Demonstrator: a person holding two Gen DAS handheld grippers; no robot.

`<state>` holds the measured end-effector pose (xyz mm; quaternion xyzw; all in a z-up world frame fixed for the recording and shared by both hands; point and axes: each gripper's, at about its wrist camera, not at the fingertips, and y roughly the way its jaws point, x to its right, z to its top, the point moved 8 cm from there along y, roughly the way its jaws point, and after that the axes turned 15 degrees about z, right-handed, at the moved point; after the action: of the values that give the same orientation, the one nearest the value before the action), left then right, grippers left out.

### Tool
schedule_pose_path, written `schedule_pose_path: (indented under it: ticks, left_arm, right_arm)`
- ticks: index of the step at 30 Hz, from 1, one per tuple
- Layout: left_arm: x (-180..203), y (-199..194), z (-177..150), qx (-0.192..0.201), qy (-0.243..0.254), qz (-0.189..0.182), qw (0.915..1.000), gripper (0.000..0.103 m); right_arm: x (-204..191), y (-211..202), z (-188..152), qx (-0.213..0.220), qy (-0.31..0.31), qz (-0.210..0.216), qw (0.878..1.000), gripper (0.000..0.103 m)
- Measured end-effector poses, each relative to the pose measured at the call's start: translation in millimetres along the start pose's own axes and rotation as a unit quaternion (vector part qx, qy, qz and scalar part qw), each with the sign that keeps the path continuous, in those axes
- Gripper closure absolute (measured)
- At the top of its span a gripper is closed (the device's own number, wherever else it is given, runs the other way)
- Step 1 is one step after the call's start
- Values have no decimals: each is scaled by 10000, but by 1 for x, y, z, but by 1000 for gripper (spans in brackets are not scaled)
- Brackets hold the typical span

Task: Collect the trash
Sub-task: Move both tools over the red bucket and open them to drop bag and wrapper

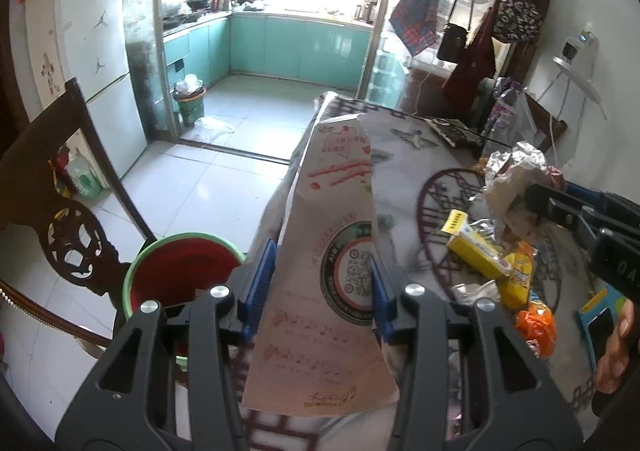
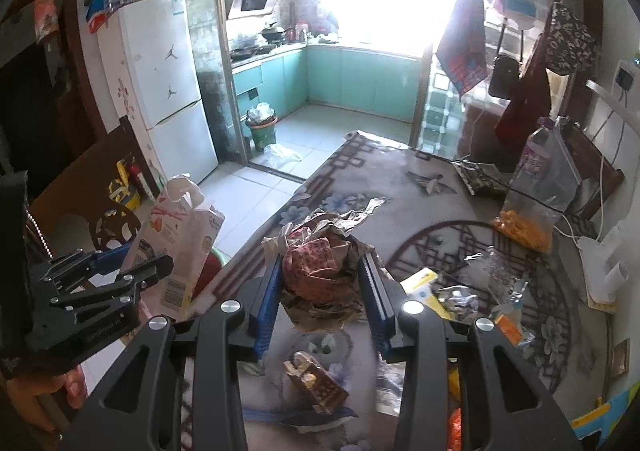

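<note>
Clamping a pink paper carton (image 1: 332,251), the left hand-held gripper (image 1: 316,283) hangs beside the surface (image 1: 404,179); only this view shows the red-lined bin (image 1: 180,271) below. Right hand-held gripper (image 2: 320,283) grips crumpled wrappers (image 2: 320,271) above the surface's litter.

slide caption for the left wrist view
Left gripper clamps a pink paper carton above the table edge, red bin below left.
</note>
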<state>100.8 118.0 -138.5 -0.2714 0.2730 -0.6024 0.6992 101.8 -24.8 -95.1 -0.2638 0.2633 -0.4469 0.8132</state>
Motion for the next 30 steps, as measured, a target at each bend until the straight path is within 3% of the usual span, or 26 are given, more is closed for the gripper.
schedule_pose_path:
  ticks: [17,25,30]
  left_arm:
    - [-132,49,-13,-465,-328,441,9974,61]
    - [-175,82,-26,-770,-296,541,9951,61]
    - [-195,98,-32,-942,-327,536,9936,61]
  right_arm:
    - [-90,95,7,-559,-37,414,9976,64]
    - [-129,170,-5,-1132,66,1089,9876,64]
    - [-144,218,-12,-1535,42,1156,9814,64]
